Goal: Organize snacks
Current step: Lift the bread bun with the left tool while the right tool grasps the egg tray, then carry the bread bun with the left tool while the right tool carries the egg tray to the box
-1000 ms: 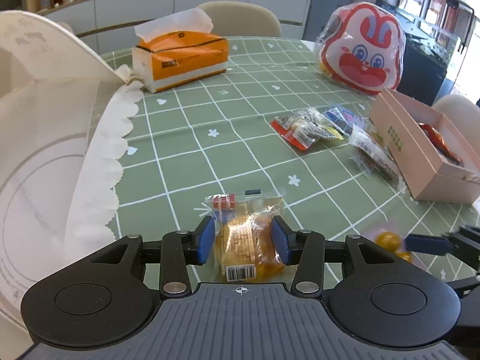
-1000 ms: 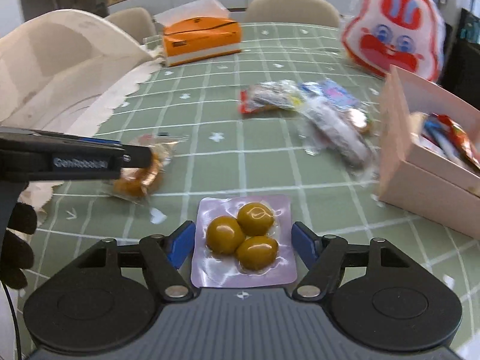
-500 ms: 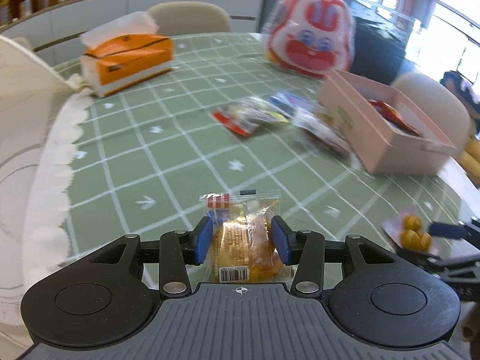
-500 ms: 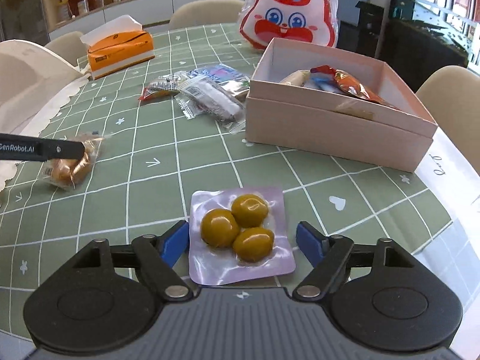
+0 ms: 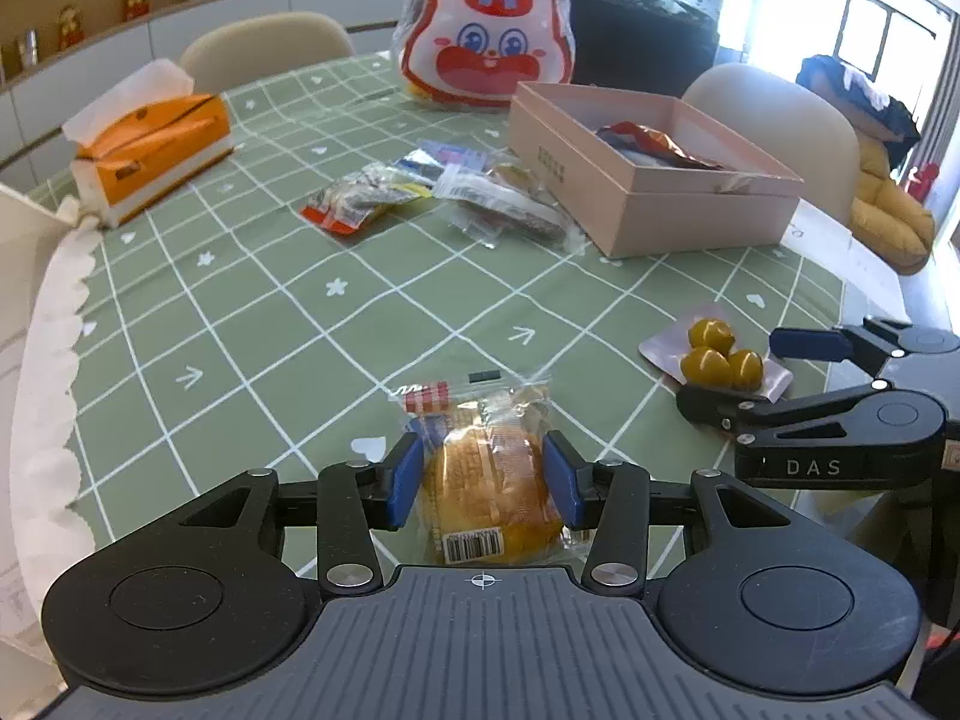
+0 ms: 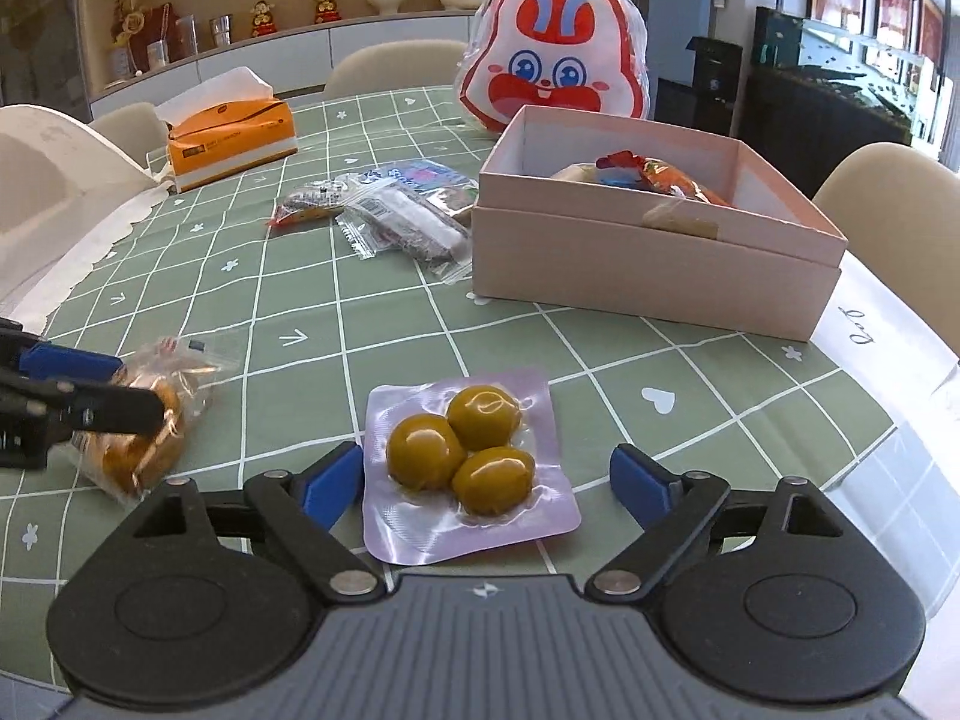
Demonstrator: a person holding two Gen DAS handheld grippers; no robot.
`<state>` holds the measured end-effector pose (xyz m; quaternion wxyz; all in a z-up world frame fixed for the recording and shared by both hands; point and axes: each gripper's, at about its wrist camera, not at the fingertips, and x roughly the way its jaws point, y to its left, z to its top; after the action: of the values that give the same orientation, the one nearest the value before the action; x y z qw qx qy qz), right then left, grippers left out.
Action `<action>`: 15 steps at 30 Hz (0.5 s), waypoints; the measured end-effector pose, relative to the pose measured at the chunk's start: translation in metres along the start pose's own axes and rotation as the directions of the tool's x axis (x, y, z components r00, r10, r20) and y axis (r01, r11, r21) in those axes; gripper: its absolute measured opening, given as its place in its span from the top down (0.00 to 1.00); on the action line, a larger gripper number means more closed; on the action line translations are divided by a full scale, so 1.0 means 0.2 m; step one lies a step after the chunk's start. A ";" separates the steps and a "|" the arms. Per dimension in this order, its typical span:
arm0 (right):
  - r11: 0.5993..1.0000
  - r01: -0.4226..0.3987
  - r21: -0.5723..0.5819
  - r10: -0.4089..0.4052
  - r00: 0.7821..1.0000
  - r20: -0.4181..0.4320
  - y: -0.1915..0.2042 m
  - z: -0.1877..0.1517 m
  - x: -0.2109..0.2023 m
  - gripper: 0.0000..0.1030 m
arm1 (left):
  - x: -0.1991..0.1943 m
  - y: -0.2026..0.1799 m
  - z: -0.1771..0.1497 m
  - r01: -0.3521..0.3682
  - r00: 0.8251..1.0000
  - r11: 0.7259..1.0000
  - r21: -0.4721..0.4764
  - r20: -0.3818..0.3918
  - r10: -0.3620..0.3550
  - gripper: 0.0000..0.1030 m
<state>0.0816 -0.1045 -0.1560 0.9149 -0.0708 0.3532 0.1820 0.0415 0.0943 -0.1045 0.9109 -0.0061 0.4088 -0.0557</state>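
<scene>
My left gripper (image 5: 485,480) is shut on a clear-wrapped bread snack (image 5: 489,468), held low over the green checked tablecloth. It also shows in the right wrist view (image 6: 144,414). My right gripper (image 6: 486,480) is wide open around a lilac pack of three yellow-green balls (image 6: 462,450); its pads do not touch the pack. That pack shows in the left wrist view (image 5: 717,354). A pink open box (image 6: 654,252) with several snacks inside stands ahead on the right. Loose snack packets (image 6: 390,210) lie left of the box.
An orange tissue box (image 6: 231,138) stands at the far left. A red and white rabbit-face bag (image 6: 555,54) stands behind the pink box. A white lace-edged object (image 5: 36,276) lies at the left. Chairs ring the table. The table edge (image 6: 900,420) is close on the right.
Both grippers have swung right toward the pink box, each keeping its snack between the fingers. The box now looks nearer and more central. The right jaws stand a little wider.
</scene>
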 end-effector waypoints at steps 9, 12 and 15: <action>1.000 -0.011 -0.005 0.011 1.000 -0.003 0.00 0.00 0.00 0.10 | 0.00 0.01 -0.01 0.033 0.999 0.999 -0.027 0.009 -0.032 0.50; 1.000 -0.012 -0.005 0.012 1.000 -0.004 0.00 0.00 0.00 0.09 | -0.01 -0.02 -0.02 0.051 0.999 0.999 -0.001 0.007 -0.051 0.50; 1.000 -0.013 -0.004 0.013 1.000 -0.005 0.00 0.00 0.00 0.09 | 0.00 -0.04 -0.02 0.041 0.999 0.999 0.024 0.012 -0.041 0.50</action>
<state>0.0816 -0.1048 -0.1564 0.9127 -0.0709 0.3554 0.1888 0.0374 0.0867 -0.1060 0.9121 -0.0041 0.4023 -0.0792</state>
